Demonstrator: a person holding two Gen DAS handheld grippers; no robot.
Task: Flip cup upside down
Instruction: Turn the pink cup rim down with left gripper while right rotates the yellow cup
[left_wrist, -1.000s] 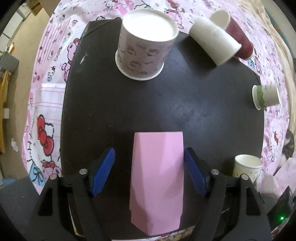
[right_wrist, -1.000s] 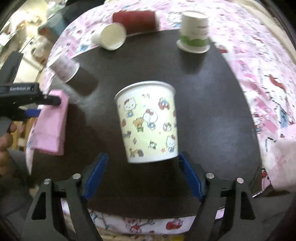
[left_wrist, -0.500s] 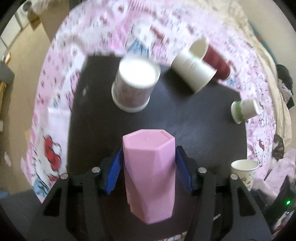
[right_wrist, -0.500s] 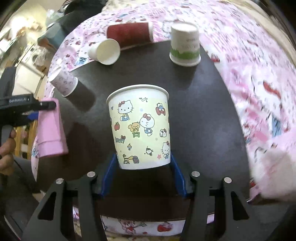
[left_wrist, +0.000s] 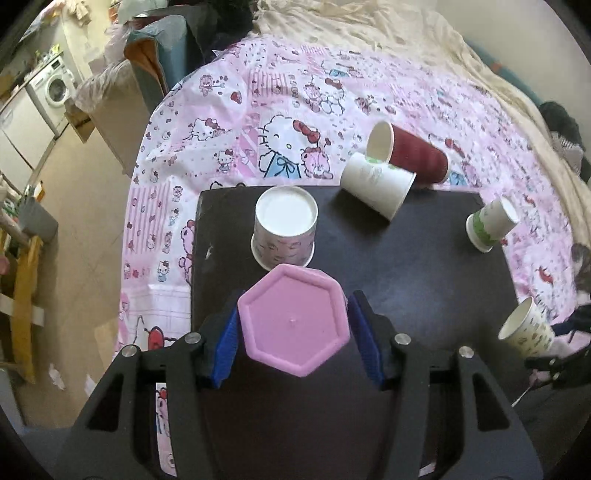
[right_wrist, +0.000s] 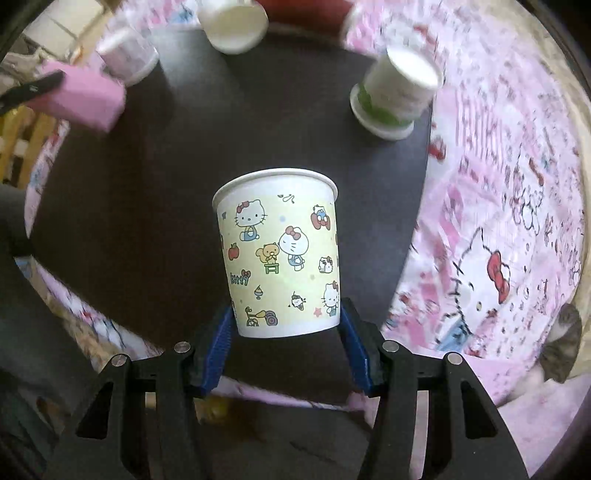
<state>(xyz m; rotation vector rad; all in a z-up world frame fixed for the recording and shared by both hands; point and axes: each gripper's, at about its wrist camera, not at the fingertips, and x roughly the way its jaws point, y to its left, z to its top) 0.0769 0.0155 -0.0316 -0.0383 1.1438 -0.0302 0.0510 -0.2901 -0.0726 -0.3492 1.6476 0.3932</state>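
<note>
My left gripper (left_wrist: 293, 334) is shut on a pink hexagonal cup (left_wrist: 293, 325) and holds it above the black tabletop (left_wrist: 406, 280), its flat base facing the camera. My right gripper (right_wrist: 286, 332) is shut on a yellow Hello Kitty paper cup (right_wrist: 280, 254), held lifted near its base with the rim pointing away. The pink cup also shows in the right wrist view (right_wrist: 79, 94) at the upper left. The yellow cup shows in the left wrist view (left_wrist: 526, 328) at the right edge.
On the tabletop stand an upside-down pink-patterned paper cup (left_wrist: 284, 230) and an upside-down green-banded cup (left_wrist: 489, 223). A white cup (left_wrist: 376, 184) and a dark red cup (left_wrist: 413, 153) lie on their sides at the back. A pink Hello Kitty cloth (left_wrist: 280, 133) surrounds the table.
Both grippers have closed on their cups and lifted them. The pink cup has tilted so its base faces the left camera. The right gripper has risen and turned with the yellow cup.
</note>
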